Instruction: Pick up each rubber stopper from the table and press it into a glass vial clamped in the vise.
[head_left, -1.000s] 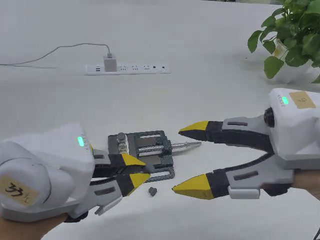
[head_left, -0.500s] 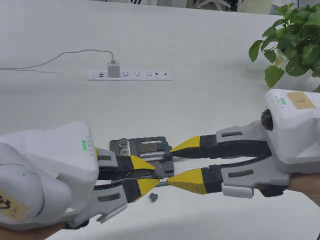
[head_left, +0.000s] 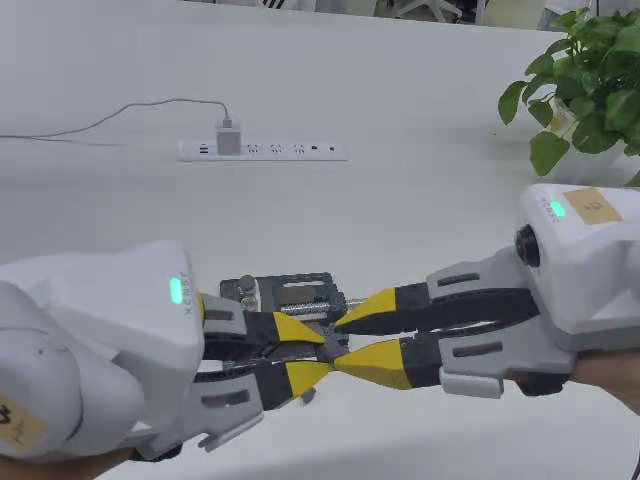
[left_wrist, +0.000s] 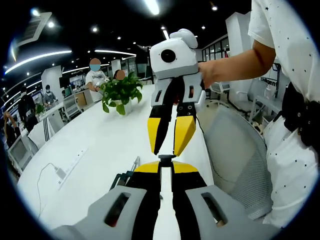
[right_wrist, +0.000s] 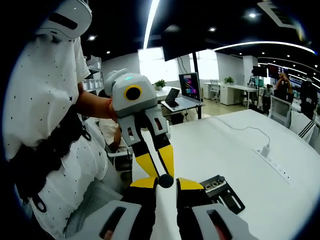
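Yellow wedge fingers (head_left: 382, 362) now tip-to-tip

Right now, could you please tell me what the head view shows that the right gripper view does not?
Head view adds the potted plant on this table. Right gripper view adds the person's white shirt, a lit screen, and the black stopper pinched at the left gripper's tips. Both share the vise, the power strip with its charger, and the left gripper facing the right gripper tip to tip.
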